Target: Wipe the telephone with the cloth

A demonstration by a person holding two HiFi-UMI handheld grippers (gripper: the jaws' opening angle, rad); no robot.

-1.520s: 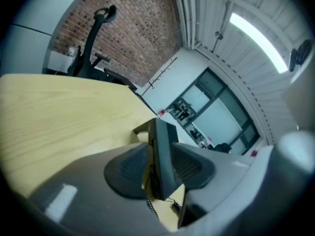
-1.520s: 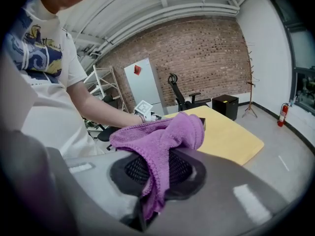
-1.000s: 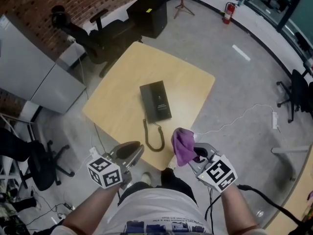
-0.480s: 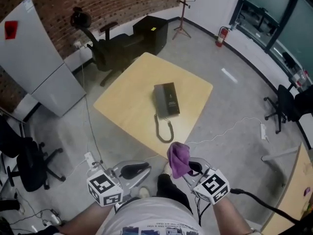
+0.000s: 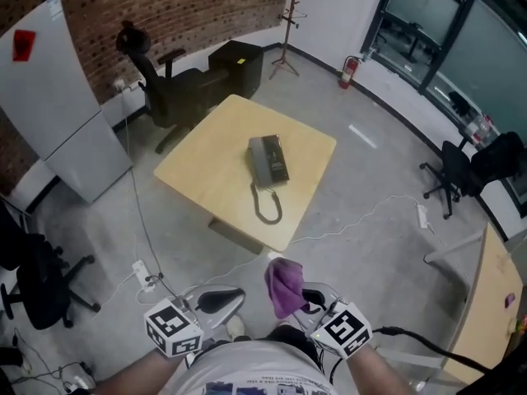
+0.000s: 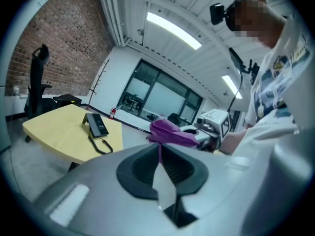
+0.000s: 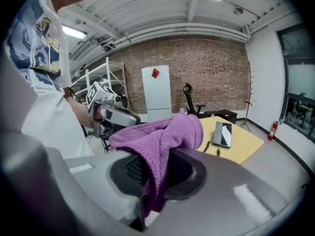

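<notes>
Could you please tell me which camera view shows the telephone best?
The head view: the telephone lies whole on the table, seen from above with its cord. The left gripper view shows it small and oblique; the right gripper view shows it small beyond the cloth.

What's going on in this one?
A person stands a way back from the yellow table, with tongs in each hand. The right tongs are clamped on a purple cloth, which bunches up above them. The left tongs are closing with nothing between them. The dark telephone lies on the table, its cord looped toward the near edge. Neither pair of tongs is near it, so wiping has not started.
</notes>
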